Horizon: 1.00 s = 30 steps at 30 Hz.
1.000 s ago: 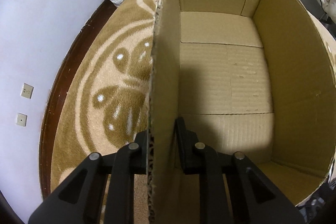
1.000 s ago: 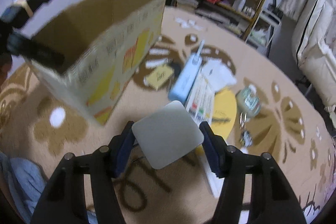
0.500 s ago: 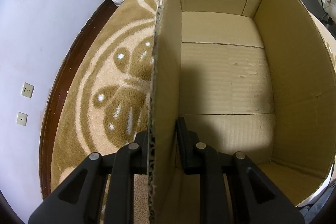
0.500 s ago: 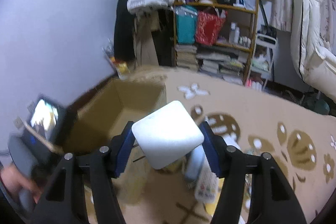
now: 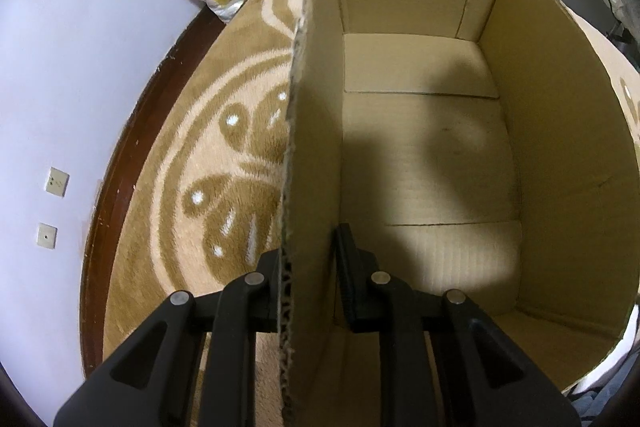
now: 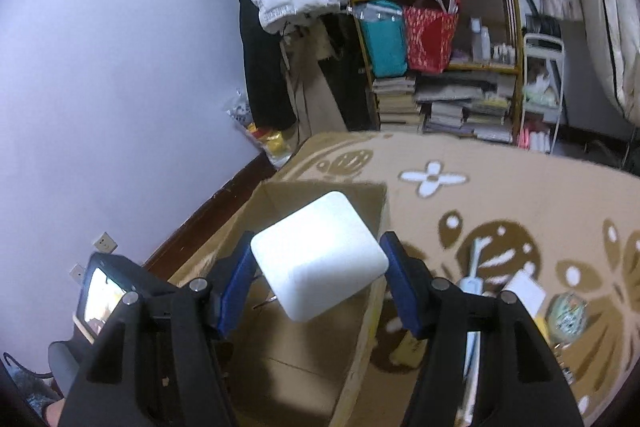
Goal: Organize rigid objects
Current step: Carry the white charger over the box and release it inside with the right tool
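Our left gripper (image 5: 308, 281) has its jaws pressed tight on the wall of the cardboard box (image 5: 316, 163). One black finger sits outside the wall and the other sits inside it. We look down into the box and see only its bare brown floor with a shadow on it. The box stands on a tan rug (image 5: 208, 155) with swirls and white dots, close to a pale wall.

Our right gripper (image 6: 318, 269) pinches a white square block (image 6: 320, 261) with rounded corners between its two blue pads (image 6: 236, 287). The block hangs in the air over the open top of the box (image 6: 304, 359), tilted so one corner points down.

On the rug to the right of the box lie a light blue thing (image 6: 472, 287) and some papers. Farther back we see a shelf (image 6: 440, 59) full of books and bags.
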Motion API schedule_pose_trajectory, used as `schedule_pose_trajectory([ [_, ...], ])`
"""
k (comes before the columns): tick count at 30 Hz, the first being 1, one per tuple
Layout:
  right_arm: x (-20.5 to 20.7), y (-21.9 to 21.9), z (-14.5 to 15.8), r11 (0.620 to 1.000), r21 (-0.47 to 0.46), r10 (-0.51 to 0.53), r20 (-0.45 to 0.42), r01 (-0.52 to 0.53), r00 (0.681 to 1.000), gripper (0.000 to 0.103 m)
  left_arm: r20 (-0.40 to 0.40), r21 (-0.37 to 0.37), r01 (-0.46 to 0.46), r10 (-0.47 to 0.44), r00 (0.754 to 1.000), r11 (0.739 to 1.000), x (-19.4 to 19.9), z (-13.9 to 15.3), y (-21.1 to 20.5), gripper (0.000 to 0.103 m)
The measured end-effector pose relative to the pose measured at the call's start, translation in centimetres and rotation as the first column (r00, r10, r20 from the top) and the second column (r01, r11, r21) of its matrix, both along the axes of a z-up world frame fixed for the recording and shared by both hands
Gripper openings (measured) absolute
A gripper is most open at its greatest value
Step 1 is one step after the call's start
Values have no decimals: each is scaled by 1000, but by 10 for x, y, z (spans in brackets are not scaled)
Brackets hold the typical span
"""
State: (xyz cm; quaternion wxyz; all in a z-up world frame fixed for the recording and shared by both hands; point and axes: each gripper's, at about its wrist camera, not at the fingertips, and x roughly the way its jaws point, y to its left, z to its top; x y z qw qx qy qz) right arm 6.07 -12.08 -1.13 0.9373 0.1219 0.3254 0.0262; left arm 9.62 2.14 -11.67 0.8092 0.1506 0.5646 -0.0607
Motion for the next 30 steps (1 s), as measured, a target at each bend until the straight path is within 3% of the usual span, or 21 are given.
schedule_pose_trajectory([
  [11,2,-4,-29,997,75,25,-78,-19,997,66,-38,-42,-38,36,999,998,7,0,8,17],
  [17,-4,-18,-27,988,156,5,-41,2,999,70,-39,-64,-57,55,998,996,9,4,15,17],
  [25,-16,-43,-7,992,83,-96,9,95,995,103,-7,-78,-46,46,999,996,4,9,9,17],
  [30,-20,-72,-2,979,10,-203,-6,203,979,103,10,-81,-49,50,999,996,3,11,7,17],
])
